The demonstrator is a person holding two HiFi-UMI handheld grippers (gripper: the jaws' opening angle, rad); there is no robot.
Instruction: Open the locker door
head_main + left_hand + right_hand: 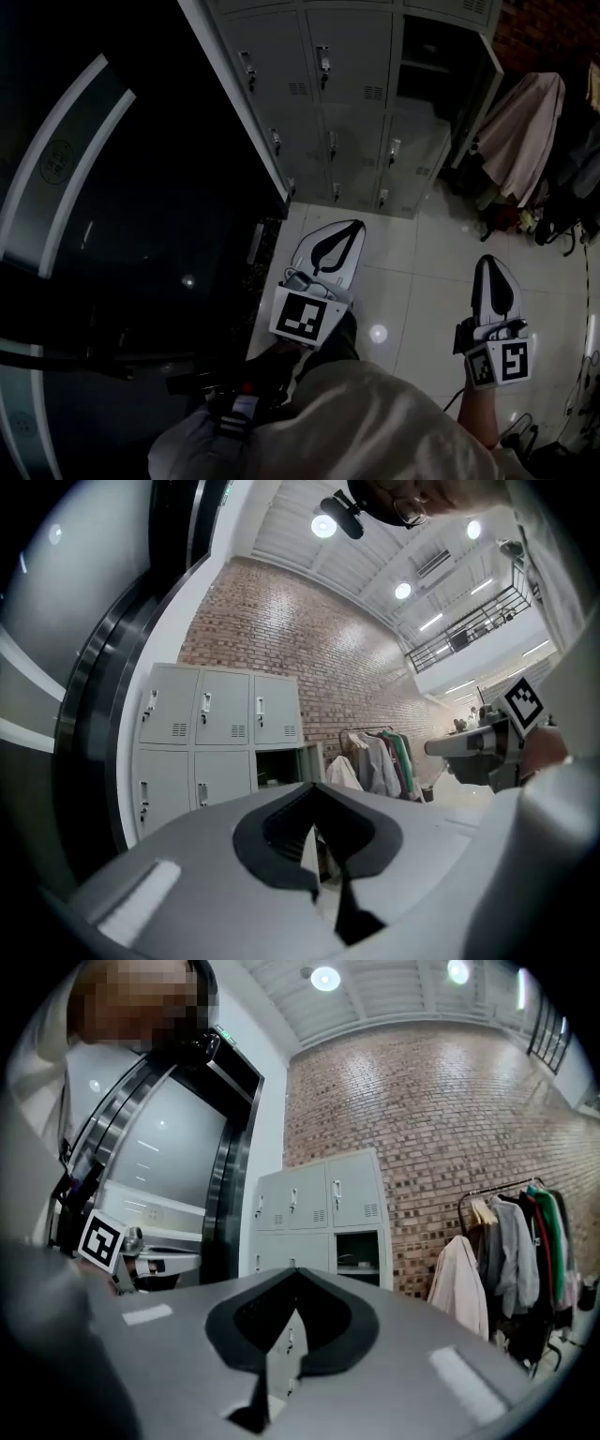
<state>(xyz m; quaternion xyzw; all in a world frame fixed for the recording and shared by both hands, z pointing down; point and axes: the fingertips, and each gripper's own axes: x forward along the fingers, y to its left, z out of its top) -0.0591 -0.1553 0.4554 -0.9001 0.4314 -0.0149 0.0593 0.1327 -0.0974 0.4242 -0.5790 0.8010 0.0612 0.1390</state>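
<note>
A grey bank of lockers [328,94] stands ahead, most doors closed with small handles. One upper right compartment [436,56] stands open, its door [480,98] swung to the right. My left gripper [359,223] hangs over the floor well short of the lockers, its tips together with nothing between them. My right gripper [487,259] is lower right, shut and empty. In the left gripper view the lockers [202,752] are far off beyond the left gripper [314,785]. The right gripper view shows the lockers [319,1213] and the open compartment [358,1252] beyond the right gripper [291,1269].
A dark curved glass wall [112,187] fills the left side, right beside my left gripper. Clothes hang on a rack [525,131] right of the lockers, with bags on the floor below. Pale floor tiles [412,244] lie between me and the lockers.
</note>
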